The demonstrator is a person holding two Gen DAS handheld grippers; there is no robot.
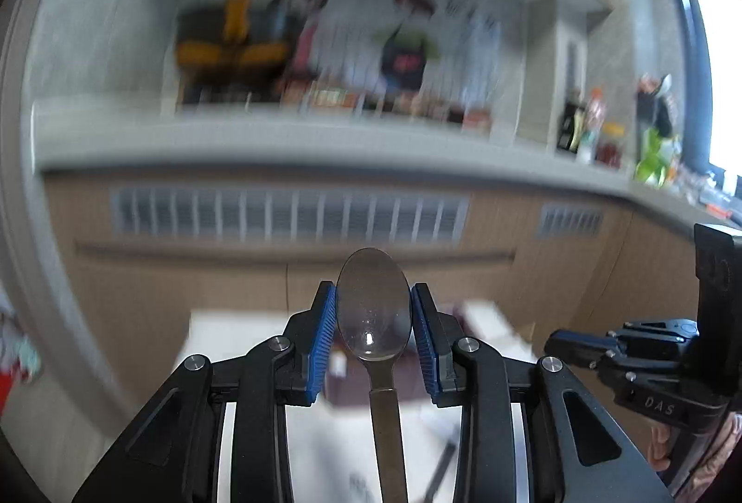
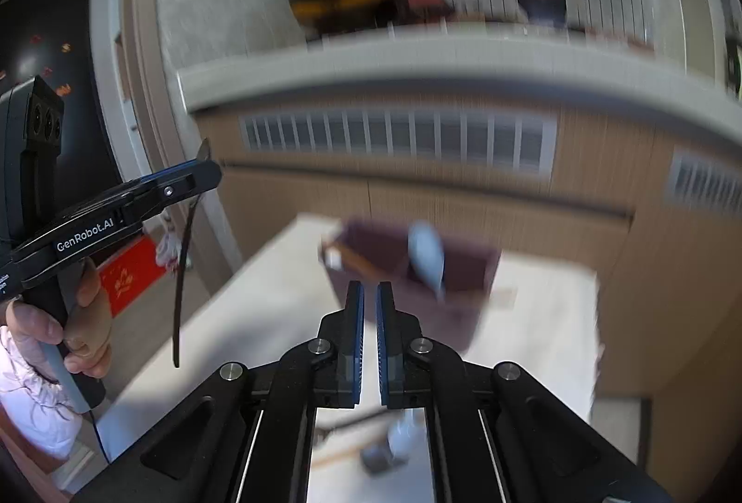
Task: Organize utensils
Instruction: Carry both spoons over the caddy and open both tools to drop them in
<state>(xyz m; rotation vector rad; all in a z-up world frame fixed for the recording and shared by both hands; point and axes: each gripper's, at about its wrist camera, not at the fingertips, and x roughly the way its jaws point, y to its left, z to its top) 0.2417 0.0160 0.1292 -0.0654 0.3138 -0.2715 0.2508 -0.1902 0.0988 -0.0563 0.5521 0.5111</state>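
A metal spoon (image 1: pixel 373 308) is clamped by its bowl between the blue pads of my left gripper (image 1: pixel 373 320), and its dark handle runs back toward the camera. In the right wrist view the same spoon (image 2: pixel 183 271) hangs handle-down from the left gripper (image 2: pixel 204 171), lifted off the white table (image 2: pixel 547 317). My right gripper (image 2: pixel 370 294) is shut with nothing between its pads, above the table and in front of a dark purple organizer box (image 2: pixel 463 266). A light blue utensil (image 2: pixel 426 257) sticks out of that box. The right gripper (image 1: pixel 554 343) also shows at the right edge of the left wrist view.
More utensils, one light blue (image 2: pixel 399 438), lie blurred on the table under the right gripper. Beyond the table stand wooden cabinets with vent grilles (image 2: pixel 399 141) and a grey counter (image 1: pixel 278 141) crowded with bottles and boxes. A hand (image 2: pixel 88 317) grips the left gripper's handle.
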